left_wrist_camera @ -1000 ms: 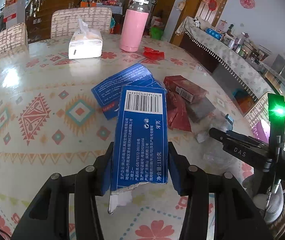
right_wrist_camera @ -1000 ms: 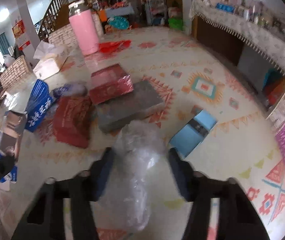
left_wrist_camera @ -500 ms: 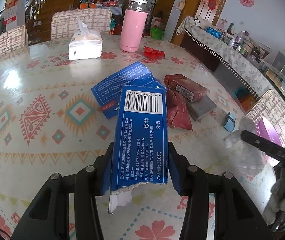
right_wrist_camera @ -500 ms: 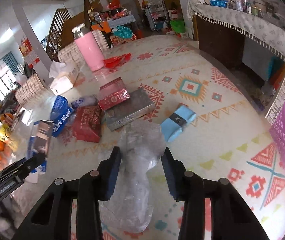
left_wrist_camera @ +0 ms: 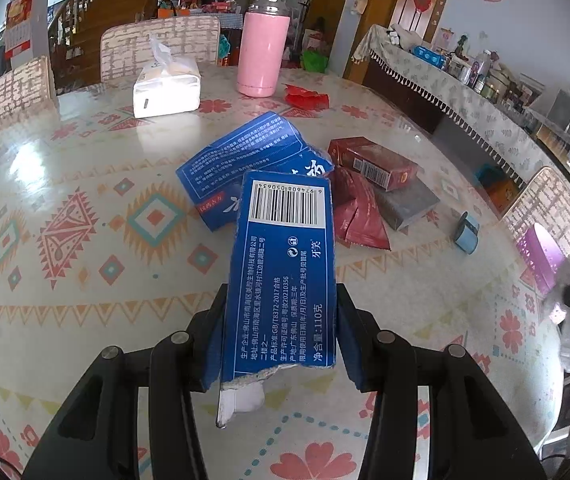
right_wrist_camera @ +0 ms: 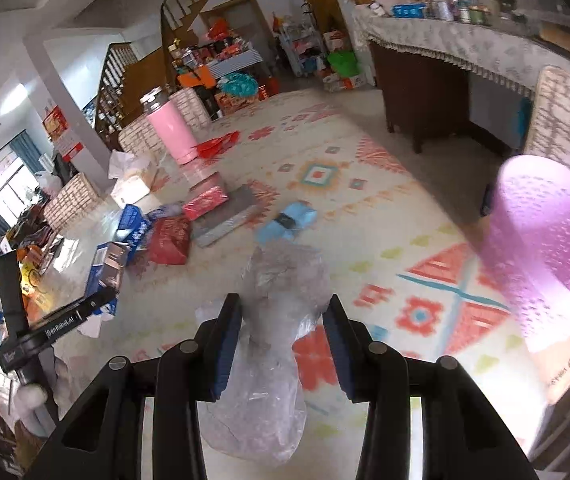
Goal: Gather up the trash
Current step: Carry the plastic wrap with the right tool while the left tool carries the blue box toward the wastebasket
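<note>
Two grippers in view, one per hand. Left gripper (left_wrist_camera: pixel 281 336): clamped on one blue toothpaste box (left_wrist_camera: pixel 285 272), barcode end pointing away, torn white end toward the camera, held above the patterned table (left_wrist_camera: pixel 65 288) and roughly level. Right gripper (right_wrist_camera: pixel 283 344): clenched on one crumpled clear plastic bag (right_wrist_camera: pixel 273 344), bag bulging out past the pads and hanging below them, raised over the table near its edge, close to one purple perforated bin (right_wrist_camera: pixel 553 240) at the right. Remaining on the table, counted: one second blue carton (left_wrist_camera: pixel 245 164), lying flat just beyond the held box; one red foil packet (left_wrist_camera: pixel 357 216) touching that carton's right side; one red box (left_wrist_camera: pixel 373 162) resting partly on one grey flat box (left_wrist_camera: pixel 405 204); one small light-blue box (left_wrist_camera: pixel 467 232) apart to the right; one red crumpled wrapper (left_wrist_camera: pixel 305 96) beside one pink thermos (left_wrist_camera: pixel 263 44), upright; one white tissue pack (left_wrist_camera: pixel 165 88) to the left of the thermos. Left gripper also seen from the right wrist view, at the far left, its box pointing toward the pile. Two chair backs (left_wrist_camera: pixel 161 50) visible behind the far table edge.
</note>
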{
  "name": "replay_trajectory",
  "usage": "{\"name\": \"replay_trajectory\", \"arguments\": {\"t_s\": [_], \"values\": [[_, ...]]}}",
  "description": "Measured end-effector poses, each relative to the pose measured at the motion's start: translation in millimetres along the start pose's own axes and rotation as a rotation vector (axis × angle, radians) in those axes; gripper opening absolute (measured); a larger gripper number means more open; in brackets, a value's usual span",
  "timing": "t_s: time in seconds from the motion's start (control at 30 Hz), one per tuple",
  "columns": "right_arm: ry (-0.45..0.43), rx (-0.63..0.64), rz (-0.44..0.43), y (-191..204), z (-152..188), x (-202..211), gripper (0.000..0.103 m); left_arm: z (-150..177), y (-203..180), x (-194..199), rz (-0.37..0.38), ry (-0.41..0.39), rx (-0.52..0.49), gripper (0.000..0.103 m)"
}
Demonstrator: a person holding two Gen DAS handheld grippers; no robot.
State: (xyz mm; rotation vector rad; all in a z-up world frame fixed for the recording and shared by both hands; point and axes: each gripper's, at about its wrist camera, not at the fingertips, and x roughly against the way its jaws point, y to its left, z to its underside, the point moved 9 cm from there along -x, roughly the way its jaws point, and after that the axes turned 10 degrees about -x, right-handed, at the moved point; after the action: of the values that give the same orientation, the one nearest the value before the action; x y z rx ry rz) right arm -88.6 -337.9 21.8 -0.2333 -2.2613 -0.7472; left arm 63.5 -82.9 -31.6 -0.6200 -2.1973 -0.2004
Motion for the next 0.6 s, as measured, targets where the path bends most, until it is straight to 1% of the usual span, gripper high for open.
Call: {"name": "replay_trajectory", "arguments": {"t_s": [0.23, 0.33, 0.47, 0.5, 0.6], "values": [[-0.068, -0.057, 0.061, -63, 5, 57, 0.046, 0, -11, 1, 0.001, -0.012, -0.045, 0.047], [-0.111, -0.066, 0.111, -98, 11, 90, 0.046, 0, -20, 2, 0.023, -0.014, -0.056, 0.047], [-0.166, -0.092, 0.175, -149, 15, 133, 0.046, -2, -31, 3, 0.002, -0.009, -0.079, 0.047], [-0.175, -0.103, 0.183, -160, 15, 140, 0.046, -2, -35, 5, -0.005, -0.008, -0.083, 0.047], [-0.201, -0.151, 0.206, -197, 15, 161, 0.046, -2, -52, 12, 0.012, -0.003, -0.086, 0.047]]}}
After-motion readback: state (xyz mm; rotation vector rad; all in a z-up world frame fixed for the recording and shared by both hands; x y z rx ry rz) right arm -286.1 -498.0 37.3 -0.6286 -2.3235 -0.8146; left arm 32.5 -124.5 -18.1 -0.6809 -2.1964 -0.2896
